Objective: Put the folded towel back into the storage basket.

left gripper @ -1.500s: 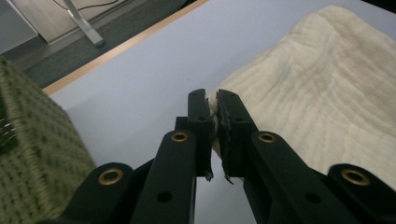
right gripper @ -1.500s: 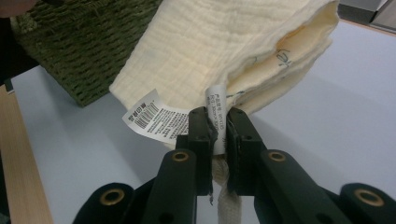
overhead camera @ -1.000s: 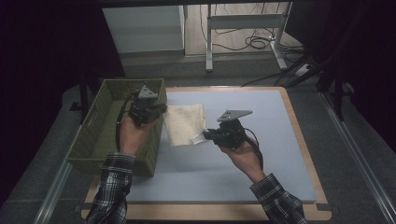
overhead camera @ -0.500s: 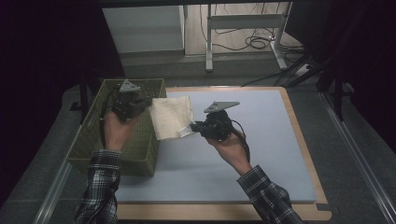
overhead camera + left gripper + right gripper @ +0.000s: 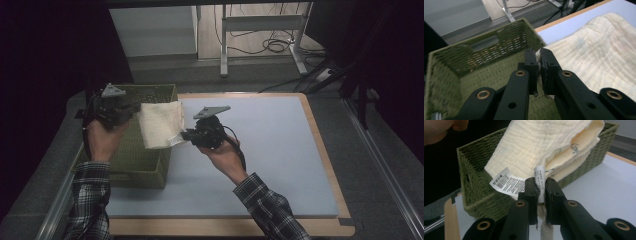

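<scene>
Both grippers' jaws pinching cloth [image 5: 159, 123] over basket [image 5: 135, 155]

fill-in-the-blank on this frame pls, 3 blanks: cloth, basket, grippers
1. Both grippers are shut on a folded cream ____.
2. The left gripper holds its end above the woven green ____.
3. Beside the right gripper, a white ____ with a barcode hangs from the fabric.

Missing words: cloth; basket; label
</scene>
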The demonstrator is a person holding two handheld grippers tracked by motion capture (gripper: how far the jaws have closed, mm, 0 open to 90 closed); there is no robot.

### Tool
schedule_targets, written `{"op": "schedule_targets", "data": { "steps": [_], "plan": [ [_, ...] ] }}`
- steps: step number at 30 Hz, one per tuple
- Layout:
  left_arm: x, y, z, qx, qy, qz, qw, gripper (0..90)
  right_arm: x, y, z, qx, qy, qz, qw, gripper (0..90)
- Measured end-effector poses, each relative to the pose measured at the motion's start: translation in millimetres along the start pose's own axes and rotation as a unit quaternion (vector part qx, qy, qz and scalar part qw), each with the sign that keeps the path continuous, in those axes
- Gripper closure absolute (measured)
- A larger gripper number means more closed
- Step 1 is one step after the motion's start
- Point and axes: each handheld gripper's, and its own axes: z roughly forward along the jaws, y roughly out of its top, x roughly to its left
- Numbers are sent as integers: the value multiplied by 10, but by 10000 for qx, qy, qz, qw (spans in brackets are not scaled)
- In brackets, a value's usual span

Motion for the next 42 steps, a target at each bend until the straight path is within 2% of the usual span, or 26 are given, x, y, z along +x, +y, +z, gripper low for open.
{"op": "schedule_targets", "data": {
  "steps": [7,11,12,21,27,35,42],
  "plan": [
    [192,-155,-123,80,166,-112,9998,846,172,51,268,44,57,-56,10000,812],
    [304,-295,-158,167,222,-214,9994,845,284,59,409,108,114,-102,9998,809],
    [304,-295,-158,167,222,-214,9994,845,284,59,409,108,114,-102,9998,809],
    [464,-616,-119,451,217,-360,9981,844,567,-12,811,408,310,-194,9985,802],
    [489,-712,-102,556,238,-330,9976,844,685,-55,953,569,367,-218,9975,799],
    [468,-823,13,742,178,-333,9965,841,767,-87,1018,756,312,-205,9964,792],
    [388,-844,178,1064,210,-130,9940,835,778,-102,1052,851,332,-182,9957,757]
  ]
}}
